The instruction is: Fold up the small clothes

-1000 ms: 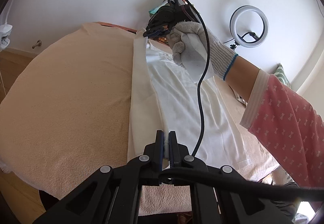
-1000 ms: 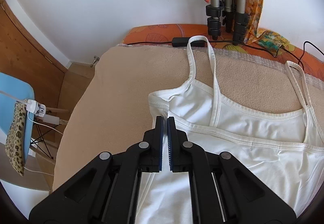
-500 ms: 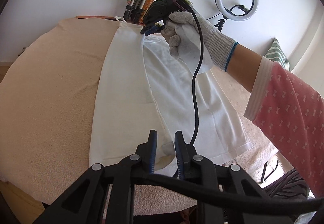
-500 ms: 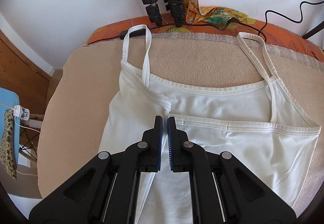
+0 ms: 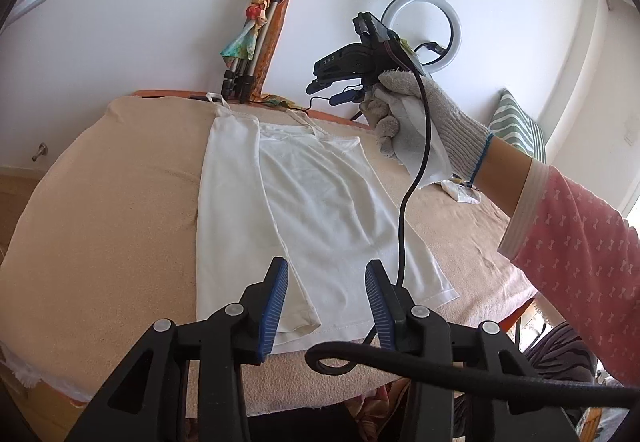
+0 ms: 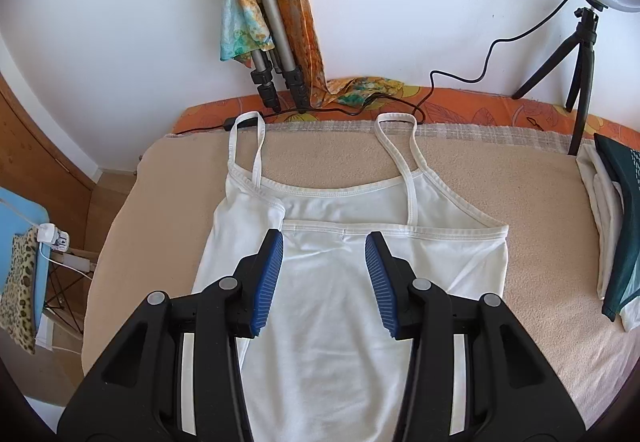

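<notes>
With both hand-held grippers, left [image 5: 326,306] and right [image 6: 324,278], just opened and empty, next pinch the camisole's [image 6: 340,322] unfolded side edge evenly.

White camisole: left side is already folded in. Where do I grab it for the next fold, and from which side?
Take the white camisole at its unfolded right edge: the right gripper on the top corner under the right strap, the left gripper on the hem corner. Come in from the right over the bare beige towel; that edge lies flat and single. Both sets of jaws have just opened, holding nothing.
</notes>
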